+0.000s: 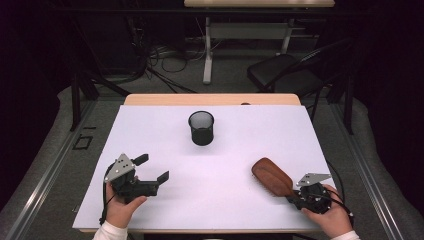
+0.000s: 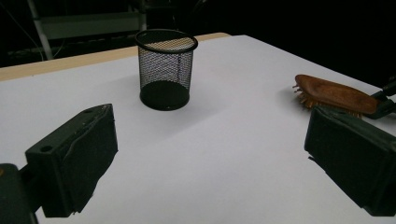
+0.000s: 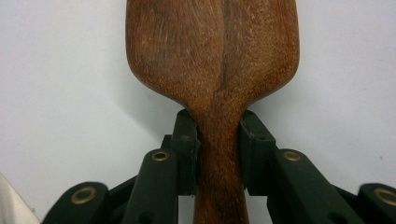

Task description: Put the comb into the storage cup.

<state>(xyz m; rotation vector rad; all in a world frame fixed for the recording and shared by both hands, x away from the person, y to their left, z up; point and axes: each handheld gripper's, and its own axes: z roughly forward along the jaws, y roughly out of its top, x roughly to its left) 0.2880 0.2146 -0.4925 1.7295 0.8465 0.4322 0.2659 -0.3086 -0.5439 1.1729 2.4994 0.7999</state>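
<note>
High view: the right gripper (image 1: 292,196), lower right, pinches the wooden brush (image 1: 272,176) by its handle, which is hidden in the jaws; the left gripper (image 1: 151,169), lower left, has its jaws spread over the bare table (image 1: 225,160).
Left gripper view: mesh cup (image 2: 166,69) upper centre; brush at right edge, its handle cut off.
Right gripper view: jaws pressed on the brush neck; its head is cropped at the top.
</note>
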